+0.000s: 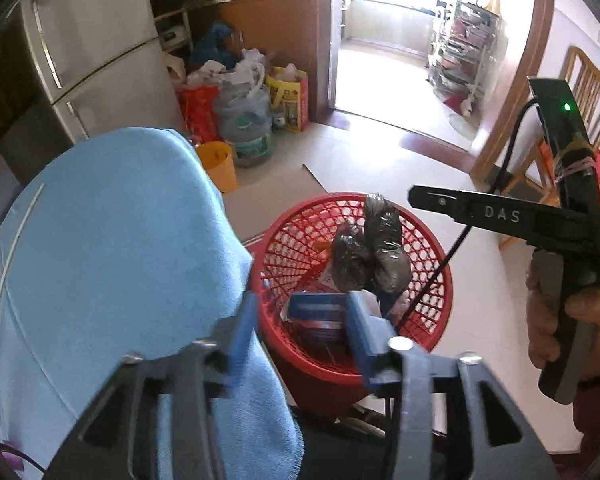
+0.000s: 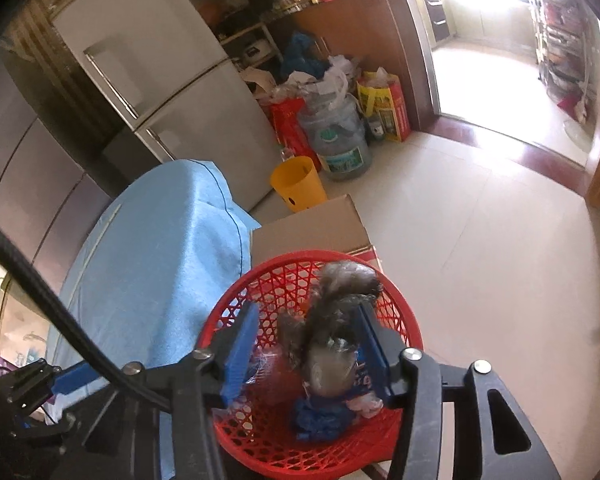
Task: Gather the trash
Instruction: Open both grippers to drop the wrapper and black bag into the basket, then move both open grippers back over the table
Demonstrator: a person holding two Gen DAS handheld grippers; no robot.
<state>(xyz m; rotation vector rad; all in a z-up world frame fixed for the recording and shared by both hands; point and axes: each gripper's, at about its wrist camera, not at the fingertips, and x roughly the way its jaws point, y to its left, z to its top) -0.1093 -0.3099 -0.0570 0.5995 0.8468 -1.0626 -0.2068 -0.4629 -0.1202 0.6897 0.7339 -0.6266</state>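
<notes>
A red mesh basket [image 1: 300, 210] [image 2: 292, 257] stands below both grippers. A dark crumpled plastic bag bundle [image 1: 384, 248] [image 2: 340, 312] hangs blurred over it. In the right wrist view the bundle lies between the blue pads of my right gripper [image 2: 306, 344]; it brushes the right pad and the left pad stands apart from it. My left gripper [image 1: 300, 328] is open over the basket's near rim with nothing between its pads. A blue box [image 1: 316, 312] and blue crumpled trash [image 2: 320, 420] lie in the basket. A hand [image 1: 548, 320] holds the right gripper's black body.
A blue cloth [image 1: 112, 248] [image 2: 160, 264] covers a surface left of the basket. A cardboard box [image 2: 312, 232] sits behind the basket, with a yellow bucket [image 2: 298, 184], a water jug [image 2: 340, 148], bags and a fridge [image 2: 172, 80] farther back. A wooden chair [image 1: 588, 92] is at the right.
</notes>
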